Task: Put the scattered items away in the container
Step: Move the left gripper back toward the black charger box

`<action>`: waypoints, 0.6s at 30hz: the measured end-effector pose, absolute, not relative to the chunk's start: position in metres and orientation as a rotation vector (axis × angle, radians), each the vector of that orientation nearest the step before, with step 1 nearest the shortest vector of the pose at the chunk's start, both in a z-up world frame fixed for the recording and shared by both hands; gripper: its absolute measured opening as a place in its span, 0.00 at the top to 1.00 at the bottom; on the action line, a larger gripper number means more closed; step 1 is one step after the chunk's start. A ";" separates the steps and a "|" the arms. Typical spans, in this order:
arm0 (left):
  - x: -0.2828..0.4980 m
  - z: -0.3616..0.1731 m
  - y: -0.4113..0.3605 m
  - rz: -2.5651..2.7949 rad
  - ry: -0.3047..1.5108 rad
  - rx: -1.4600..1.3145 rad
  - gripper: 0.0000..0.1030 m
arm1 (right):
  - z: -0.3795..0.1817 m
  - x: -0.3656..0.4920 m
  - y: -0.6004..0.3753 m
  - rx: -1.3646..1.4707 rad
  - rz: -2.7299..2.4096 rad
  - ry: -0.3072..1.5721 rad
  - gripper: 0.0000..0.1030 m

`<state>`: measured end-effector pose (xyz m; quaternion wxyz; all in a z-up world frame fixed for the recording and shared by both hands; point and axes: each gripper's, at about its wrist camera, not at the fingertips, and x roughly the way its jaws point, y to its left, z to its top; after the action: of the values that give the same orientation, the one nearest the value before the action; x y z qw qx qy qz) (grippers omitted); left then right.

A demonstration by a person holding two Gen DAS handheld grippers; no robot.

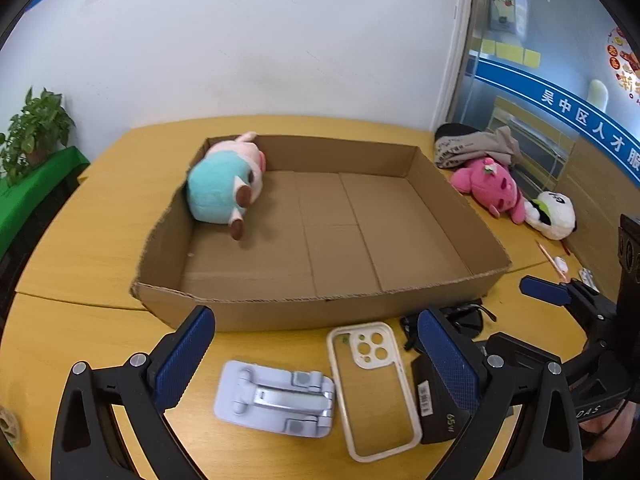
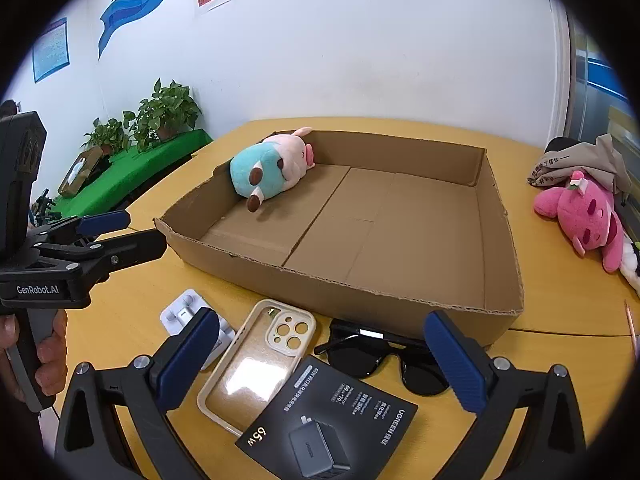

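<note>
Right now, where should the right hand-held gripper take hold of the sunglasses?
At the bridge of the sunglasses, coming straight down from above. They lie flat on the table, arms toward the cardboard box, so the thin bridge likely fits between the open fingers.

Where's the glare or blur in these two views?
Right wrist: bright window glare on the clear phone case and a glint on the sunglasses. Left wrist: the case shows no glare; the glass partition at far right looks smeared. Both have heavy fisheye bending.

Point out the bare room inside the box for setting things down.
Free: the cardboard box floor from the teal-and-pink plush in its far-left corner across to the right wall. Crowded: the table strip before its near wall, with phone case, stand, sunglasses.
</note>
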<state>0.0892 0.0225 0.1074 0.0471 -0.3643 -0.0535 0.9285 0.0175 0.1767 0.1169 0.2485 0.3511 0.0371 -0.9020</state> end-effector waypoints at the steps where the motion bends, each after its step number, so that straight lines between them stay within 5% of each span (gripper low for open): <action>1: 0.088 0.105 0.025 2.811 -0.164 -1.122 0.00 | 0.115 0.018 0.180 0.962 -2.452 0.091 0.01; 18: 0.087 0.061 0.062 2.546 -0.189 -1.232 0.02 | 0.065 0.062 0.233 1.042 -2.333 0.009 0.01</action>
<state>0.0873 0.0618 0.0612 0.1531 -0.4295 -0.0658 0.8876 0.0615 0.2326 0.0652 0.2888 0.3905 0.0034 -0.8742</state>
